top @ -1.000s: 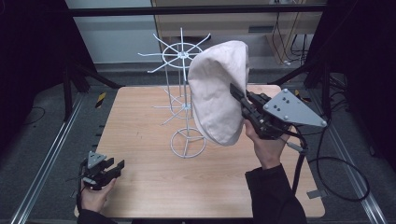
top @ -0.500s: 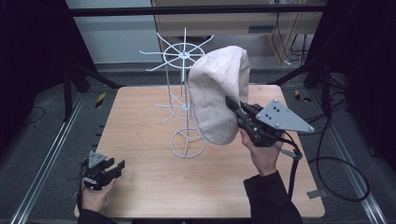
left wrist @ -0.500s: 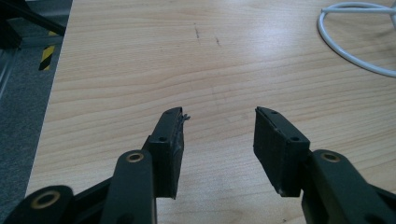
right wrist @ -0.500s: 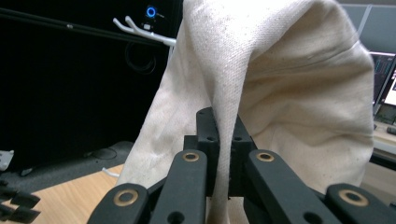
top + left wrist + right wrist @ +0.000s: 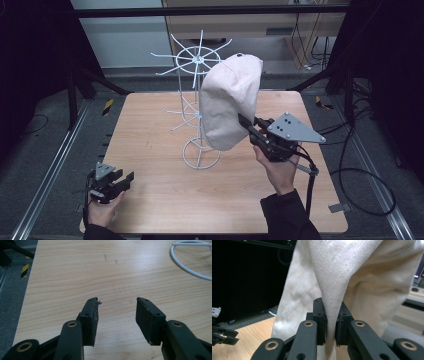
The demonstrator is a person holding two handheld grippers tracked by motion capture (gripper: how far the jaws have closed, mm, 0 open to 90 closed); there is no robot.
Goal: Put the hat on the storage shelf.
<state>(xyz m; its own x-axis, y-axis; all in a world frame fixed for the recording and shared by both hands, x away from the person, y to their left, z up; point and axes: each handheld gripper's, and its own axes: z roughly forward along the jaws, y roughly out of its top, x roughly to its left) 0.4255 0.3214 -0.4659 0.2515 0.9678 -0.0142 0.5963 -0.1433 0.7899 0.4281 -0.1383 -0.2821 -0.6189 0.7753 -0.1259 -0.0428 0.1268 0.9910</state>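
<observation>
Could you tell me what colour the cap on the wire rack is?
Cream cap, clearest in the right gripper view.

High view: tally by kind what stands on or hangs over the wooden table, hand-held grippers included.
Cream fabric cap, hung on the rack: 1
White wire hat rack: 1
Black two-jaw grippers: 2, the left gripper with jaws apart, the right gripper with the cap's edge between its jaws, which have just been opening
Total: 4

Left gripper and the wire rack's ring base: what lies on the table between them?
Nothing: in the high view, bare wood runs from the left gripper to the wire rack; the left gripper view shows empty tabletop ahead of its open jaws.
</observation>
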